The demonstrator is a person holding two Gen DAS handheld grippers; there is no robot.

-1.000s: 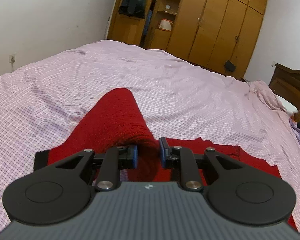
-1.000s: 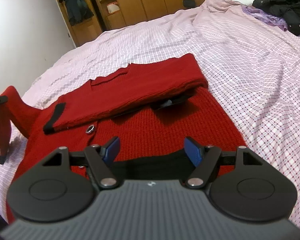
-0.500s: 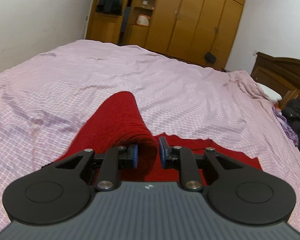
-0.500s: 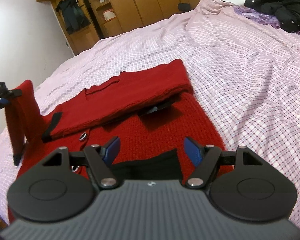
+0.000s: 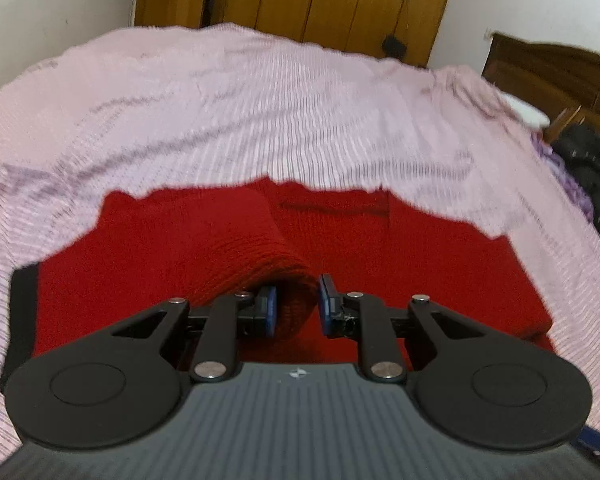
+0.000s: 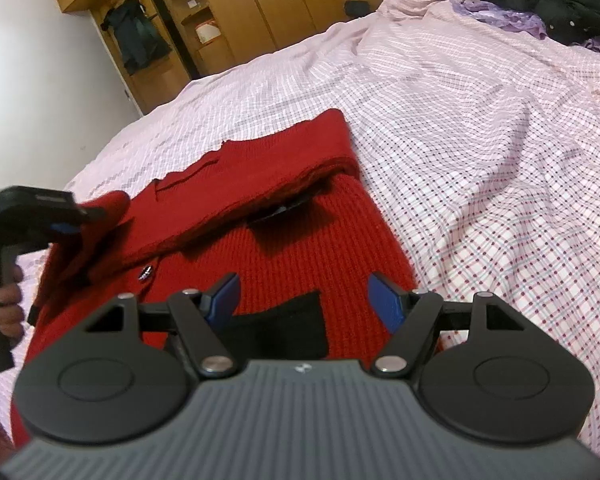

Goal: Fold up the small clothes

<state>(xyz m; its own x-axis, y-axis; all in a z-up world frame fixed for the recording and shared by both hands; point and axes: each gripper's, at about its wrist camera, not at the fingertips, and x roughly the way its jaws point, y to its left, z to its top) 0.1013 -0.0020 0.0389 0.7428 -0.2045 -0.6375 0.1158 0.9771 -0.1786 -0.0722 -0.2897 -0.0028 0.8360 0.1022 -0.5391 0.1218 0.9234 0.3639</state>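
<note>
Left wrist view shows the left gripper [image 5: 294, 307] clenched on the red knit cardigan [image 5: 400, 256]'s soft, floppy sleeve [image 5: 236, 240], best pinched near its cuff, while the right gripper [image 6: 302, 300] hangs released above the cardigan's hem

A fold of the red knitted sweater [image 5: 204, 248] is clamped in the left gripper [image 5: 296, 308]. The sweater is spread on a pink checked bedsheet [image 5: 260, 112].

The red cardigan [image 6: 312, 240] was a coarse ribbed knit, matt and fuzzy. The bedsheet [image 6: 480, 140] was thin checked cotton, lightly creased. The wardrobe [image 5: 340, 0] showed smooth, faintly glossy wood. Each gripper body [image 6: 300, 412] looked like matt ridged plastic with shiny metal pins.
</note>
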